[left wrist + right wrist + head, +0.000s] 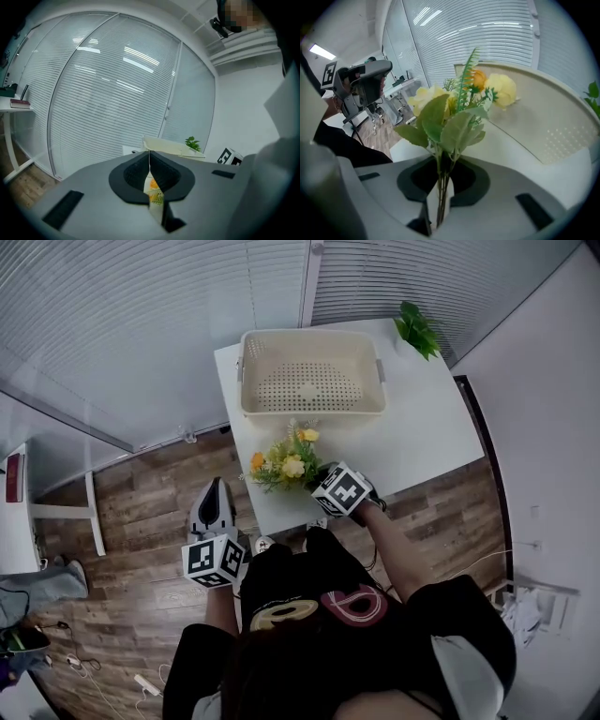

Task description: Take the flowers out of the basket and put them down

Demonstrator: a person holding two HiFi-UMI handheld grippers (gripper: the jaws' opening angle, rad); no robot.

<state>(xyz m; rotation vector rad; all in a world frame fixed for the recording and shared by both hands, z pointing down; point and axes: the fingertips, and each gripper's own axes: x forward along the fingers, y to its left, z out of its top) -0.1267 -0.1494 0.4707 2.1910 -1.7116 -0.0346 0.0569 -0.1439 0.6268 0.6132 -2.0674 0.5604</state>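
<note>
A bunch of yellow and orange flowers (286,463) with green leaves lies low over the near part of the white table (422,427), in front of the cream basket (314,335). My right gripper (317,476) is shut on its stems, which run between the pads in the right gripper view, where the flowers (459,108) stand up from the right gripper (440,185) with the basket (543,117) behind them. The basket looks empty. My left gripper (214,501) hangs off the table's left side over the floor. In its own view the left gripper (150,161) is shut with nothing held.
A small potted plant (415,329) stands at the table's far right corner. Glass walls with blinds run behind the table. The floor (141,512) is wood, and a white desk (56,512) stands at the left. A wall closes the right side.
</note>
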